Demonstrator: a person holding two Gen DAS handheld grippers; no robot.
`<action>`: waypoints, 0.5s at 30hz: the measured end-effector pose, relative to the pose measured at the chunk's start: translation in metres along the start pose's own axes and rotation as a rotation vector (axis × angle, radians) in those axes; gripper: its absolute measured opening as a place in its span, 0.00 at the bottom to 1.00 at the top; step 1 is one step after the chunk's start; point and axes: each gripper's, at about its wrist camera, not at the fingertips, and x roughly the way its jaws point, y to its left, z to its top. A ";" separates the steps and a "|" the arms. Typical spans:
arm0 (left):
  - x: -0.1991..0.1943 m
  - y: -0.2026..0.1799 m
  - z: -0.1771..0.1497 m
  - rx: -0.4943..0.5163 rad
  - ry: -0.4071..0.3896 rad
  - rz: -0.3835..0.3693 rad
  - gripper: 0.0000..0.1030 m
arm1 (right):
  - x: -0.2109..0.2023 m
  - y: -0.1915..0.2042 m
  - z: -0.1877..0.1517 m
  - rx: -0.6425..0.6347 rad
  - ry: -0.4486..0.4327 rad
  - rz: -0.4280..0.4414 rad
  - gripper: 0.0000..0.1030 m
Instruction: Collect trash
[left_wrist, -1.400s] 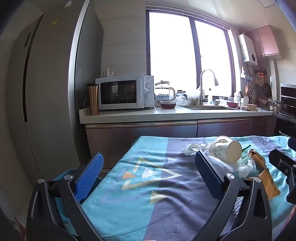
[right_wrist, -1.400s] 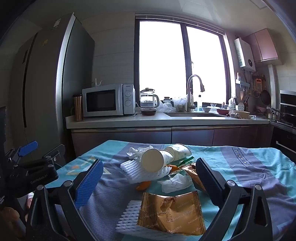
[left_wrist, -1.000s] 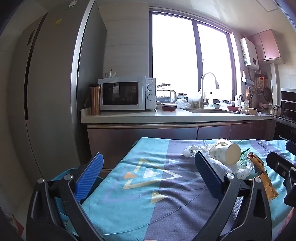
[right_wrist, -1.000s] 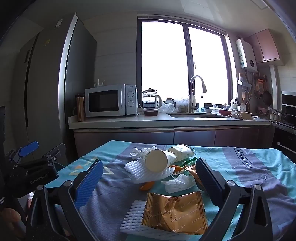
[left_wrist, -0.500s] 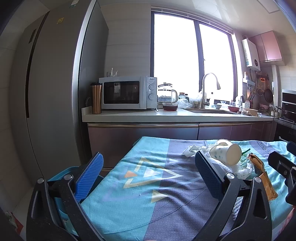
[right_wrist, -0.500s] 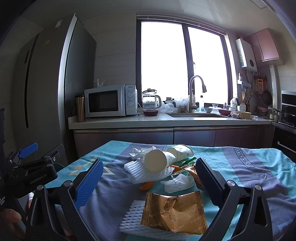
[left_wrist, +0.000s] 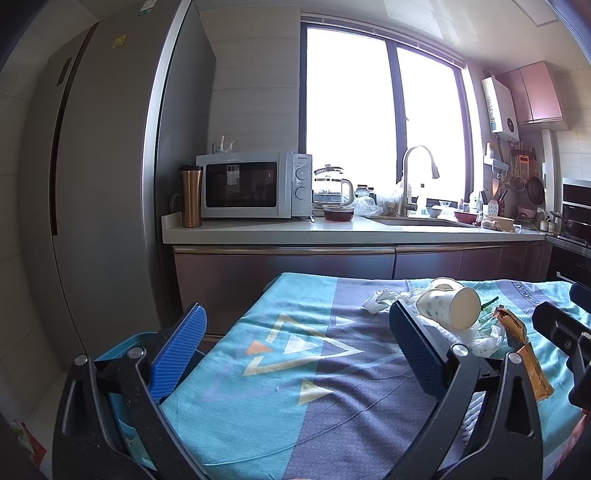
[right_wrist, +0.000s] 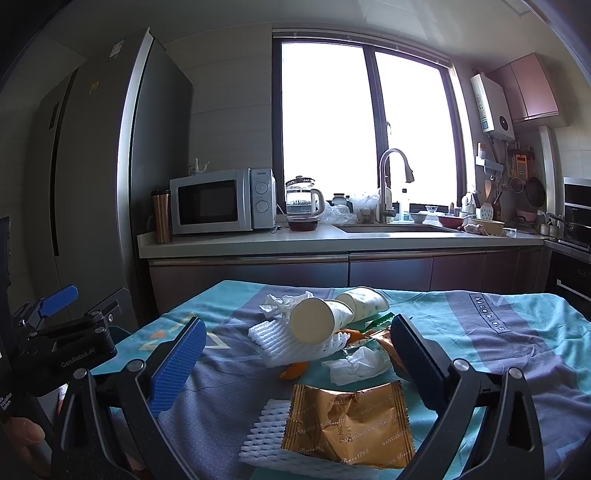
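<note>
Honestly, both grippers, left gripper (left_wrist: 295, 354) and right gripper (right_wrist: 295, 360), gape empty; the gold wrapper (right_wrist: 349, 424) at 6 o'clock could slip off its foam net (right_wrist: 266, 439).

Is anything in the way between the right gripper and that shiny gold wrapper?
Nothing visible is. The gold wrapper lies on a white foam net right in front of the open right gripper, between its fingers. The cups and tissues sit farther back.
</note>
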 end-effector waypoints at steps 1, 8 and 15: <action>0.000 -0.001 0.000 0.001 0.000 0.000 0.95 | 0.000 0.000 0.000 -0.001 -0.001 0.000 0.94; 0.003 -0.002 0.000 0.000 0.005 -0.003 0.95 | 0.002 0.000 -0.002 0.002 0.004 0.006 0.94; 0.004 -0.003 -0.001 0.001 0.008 -0.004 0.95 | 0.002 0.000 -0.002 0.004 0.005 0.008 0.94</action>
